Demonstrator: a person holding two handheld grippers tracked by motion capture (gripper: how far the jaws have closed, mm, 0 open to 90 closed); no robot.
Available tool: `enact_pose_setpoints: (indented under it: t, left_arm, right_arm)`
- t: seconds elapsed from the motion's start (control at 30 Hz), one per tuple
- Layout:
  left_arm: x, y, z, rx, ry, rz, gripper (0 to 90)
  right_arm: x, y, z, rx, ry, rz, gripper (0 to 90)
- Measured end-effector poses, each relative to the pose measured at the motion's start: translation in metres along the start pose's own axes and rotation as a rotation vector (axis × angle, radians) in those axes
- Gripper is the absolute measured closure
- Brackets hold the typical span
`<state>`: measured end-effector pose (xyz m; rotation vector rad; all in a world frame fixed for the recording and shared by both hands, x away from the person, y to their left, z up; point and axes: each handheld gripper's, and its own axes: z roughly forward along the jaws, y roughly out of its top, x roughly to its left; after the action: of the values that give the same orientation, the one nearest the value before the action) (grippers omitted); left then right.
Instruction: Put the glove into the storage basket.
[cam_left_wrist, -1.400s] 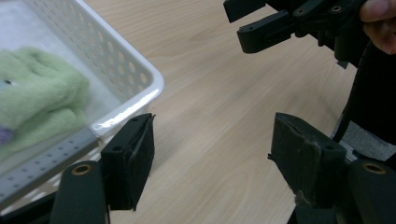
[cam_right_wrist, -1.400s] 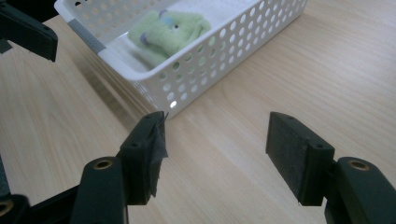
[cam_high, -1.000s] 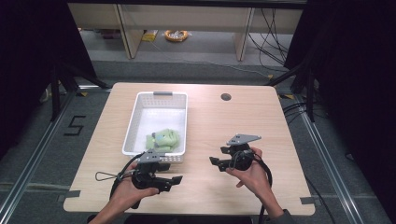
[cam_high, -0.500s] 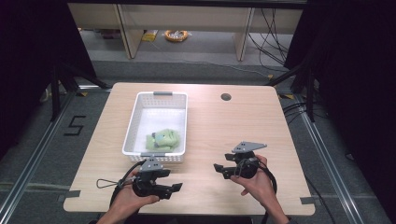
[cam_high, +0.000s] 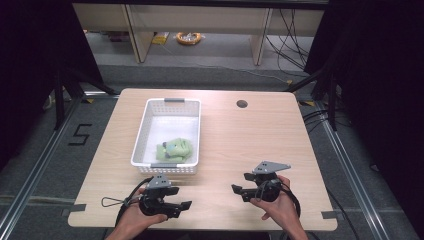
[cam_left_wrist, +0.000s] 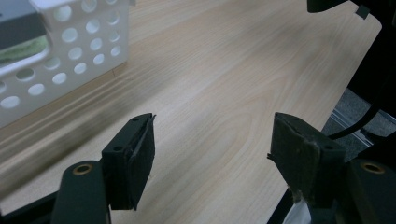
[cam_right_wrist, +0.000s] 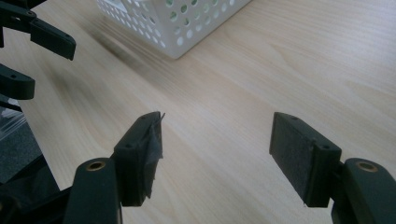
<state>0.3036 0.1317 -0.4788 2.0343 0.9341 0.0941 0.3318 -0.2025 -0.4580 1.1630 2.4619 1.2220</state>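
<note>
A white perforated basket (cam_high: 142, 131) stands left of the table's middle, with a green soft thing (cam_high: 174, 150) lying at its near end. My left gripper (cam_high: 184, 206) is low over the wood just in front of the basket, pointing right, open and empty. In the left gripper view its jaws (cam_left_wrist: 212, 154) stand wide over bare wood, the basket wall (cam_left_wrist: 70, 51) at upper left. My right gripper (cam_high: 236, 191) is near the front right, pointing left at the other one, open. Its jaws (cam_right_wrist: 217, 144) have just been opening further, with nothing between them.
A round cable hole (cam_high: 242, 104) sits at the table's far right. The near table edge is close under both hands. Each gripper faces the other across a short gap; the left one (cam_right_wrist: 28, 42) appears at the upper left of the right gripper view.
Both hands have drawn back toward the near edge of the table and sunk a little. The right gripper also slid right. The basket and the green thing have not moved.
</note>
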Motion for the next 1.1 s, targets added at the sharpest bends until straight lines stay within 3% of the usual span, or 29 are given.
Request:
enact_pose_setpoints:
  t: [0.07, 0.1, 0.13, 0.2, 0.33, 0.37, 0.47, 0.6, 0.67, 0.7, 0.73, 0.77, 0.8, 0.9, 0.93, 0.97, 1.0, 1.03, 1.1]
  left_arm:
    - [0.001, -0.001, 0.0, 0.014, 0.011, 0.012, 30.5]
    - [0.002, -0.002, 0.0, 0.021, 0.01, 0.021, 30.5]
    - [0.002, -0.002, 0.0, 0.019, 0.01, 0.015, 30.5]
    - [0.001, -0.003, 0.0, 0.015, 0.021, 0.008, 30.5]
    - [0.001, -0.005, 0.0, 0.006, 0.008, 0.009, 30.3]
    - [0.001, -0.006, 0.001, 0.005, 0.006, 0.004, 30.1]
    - [0.001, -0.009, 0.0, 0.008, 0.006, 0.007, 29.2]
    - [0.001, -0.011, -0.001, 0.002, 0.01, 0.021, 25.7]
    - [0.001, -0.013, -0.001, 0.003, 0.014, 0.018, 23.8]
    - [0.001, -0.013, -0.001, 0.003, 0.014, 0.018, 23.6]
    - [0.002, -0.014, -0.002, 0.017, 0.013, 0.054, 23.6]
    - [0.001, -0.015, -0.001, 0.002, 0.012, 0.038, 23.3]
    - [0.002, -0.016, -0.001, 0.015, 0.012, 0.053, 22.9]
    - [0.0, -0.018, 0.0, 0.001, 0.011, 0.02, 22.6]
    - [0.001, -0.018, 0.0, 0.003, 0.011, 0.039, 22.4]
    - [0.001, -0.019, -0.001, 0.003, 0.012, 0.042, 22.2]
    - [0.001, -0.019, -0.001, 0.003, 0.011, 0.046, 22.1]
    - [0.001, -0.02, -0.001, 0.002, 0.013, 0.043, 22.2]
    - [0.001, -0.021, -0.001, 0.005, 0.015, 0.049, 22.1]
  right_arm:
    - [0.001, -0.003, 0.0, -0.004, 0.016, 0.016, 35.0]
    - [-0.001, -0.004, 0.0, -0.006, 0.007, -0.006, 35.0]
    - [0.002, -0.005, -0.002, 0.003, 0.007, 0.03, 35.0]
    - [-0.002, -0.007, -0.002, -0.017, 0.006, -0.01, 34.9]
    - [0.001, -0.012, -0.006, -0.007, -0.004, 0.018, 34.5]
    - [0.002, -0.013, -0.006, -0.008, 0.012, 0.025, 34.1]
    - [0.001, -0.017, -0.007, -0.01, 0.004, 0.008, 32.7]
    - [0.004, -0.023, -0.01, -0.007, 0.023, 0.047, 28.7]
    - [0.0, -0.026, -0.009, -0.017, 0.04, 0.014, 27.3]
    - [0.002, -0.028, -0.01, -0.02, 0.033, 0.044, 27.0]
    - [0.002, -0.029, -0.011, -0.018, 0.022, 0.035, 26.6]
    - [0.003, -0.031, -0.012, -0.01, 0.025, 0.053, 26.2]
    - [0.0, -0.033, -0.012, -0.025, 0.022, 0.021, 25.7]
    - [0.001, -0.037, -0.013, -0.027, 0.027, 0.033, 25.6]
    - [0.0, -0.038, -0.014, -0.031, 0.027, 0.025, 25.4]
    - [0.003, -0.039, -0.014, -0.031, 0.036, 0.054, 25.3]
    - [0.001, -0.04, -0.015, -0.03, 0.027, 0.023, 25.2]
    - [0.003, -0.041, -0.016, -0.019, 0.028, 0.046, 25.2]
    - [0.002, -0.043, -0.016, -0.022, 0.033, 0.014, 24.7]
